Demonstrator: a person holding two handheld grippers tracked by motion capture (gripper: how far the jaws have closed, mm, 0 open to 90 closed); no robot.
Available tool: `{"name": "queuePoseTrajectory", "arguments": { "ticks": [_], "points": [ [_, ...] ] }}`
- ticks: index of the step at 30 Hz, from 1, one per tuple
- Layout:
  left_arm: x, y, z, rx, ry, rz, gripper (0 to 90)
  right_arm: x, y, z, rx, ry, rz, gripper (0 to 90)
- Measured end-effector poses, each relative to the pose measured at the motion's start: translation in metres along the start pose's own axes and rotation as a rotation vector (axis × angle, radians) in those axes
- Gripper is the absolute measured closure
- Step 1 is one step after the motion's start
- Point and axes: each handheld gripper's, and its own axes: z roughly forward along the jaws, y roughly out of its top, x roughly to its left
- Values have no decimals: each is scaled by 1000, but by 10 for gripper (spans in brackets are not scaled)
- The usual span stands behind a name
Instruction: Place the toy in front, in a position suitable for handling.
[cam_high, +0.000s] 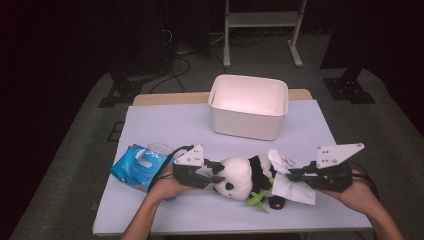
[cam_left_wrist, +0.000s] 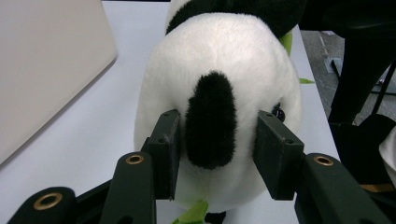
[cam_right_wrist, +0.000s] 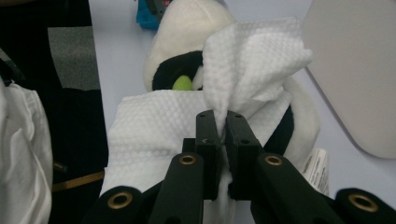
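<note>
While on pale table (cam_high: 165, 125): black-and-white plush panda (cam_high: 240, 175) lying near front edge, between both grippers.
High: left gripper (cam_high: 212, 175) at panda head, right gripper (cam_high: 290, 176) on white textured wipe (cam_high: 292, 187). Left gripper view: pads (cam_left_wrist: 166, 149) clamped on black ear. Right gripper view: jaws pinched together on wipe (cam_right_wrist: 247, 56), draped over panda (cam_right_wrist: 187, 28).

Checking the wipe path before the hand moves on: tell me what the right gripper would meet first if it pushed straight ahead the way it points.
The right gripper, shut on the white embossed paper wipe, points at the black-and-white plush panda. The toy's body would probably be met first, the wipe pressed between; depth is unclear.
</note>
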Motion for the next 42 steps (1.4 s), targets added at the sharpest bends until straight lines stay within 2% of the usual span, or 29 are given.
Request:
{"name": "queuePoseTrajectory", "arguments": {
  "ticks": [4,9,11,14,17,20,24,28,30,34,37,39,42],
  "points": [
    [0,1,0,6,3,7,544,4,-4,-3,1,11,-5,844],
    [0,1,1,7,4,7,547,2,9,10,-7,32,-31,844],
    [1,1,0,12,7,8,546,2,15,18,11,41,-54,844],
    [1,0,0,1,3,3,549,-1,15,15,14,39,-53,844],
    [1,1,1,-5,-3,13,551,-9,11,5,-6,-1,-16,844],
    [0,1,1,-1,-2,26,552,-23,16,8,-22,-23,4,844],
    [1,0,1,0,-8,38,552,-42,26,25,-36,5,33,844],
    [2,-2,0,-6,-12,20,551,-50,30,36,-37,30,51,843],
    [2,-2,-1,-9,-20,13,543,-49,27,35,-47,47,63,844],
    [2,5,1,-22,-29,-50,373,-37,20,34,-45,55,58,846],
    [-1,11,6,-29,-53,-84,260,-28,18,34,-47,66,45,847],
    [-4,16,11,-24,-74,-87,217,-20,18,32,-41,65,25,847],
    [-11,20,19,-2,-90,-74,196,-11,19,31,-36,94,13,846]
  ]
}}
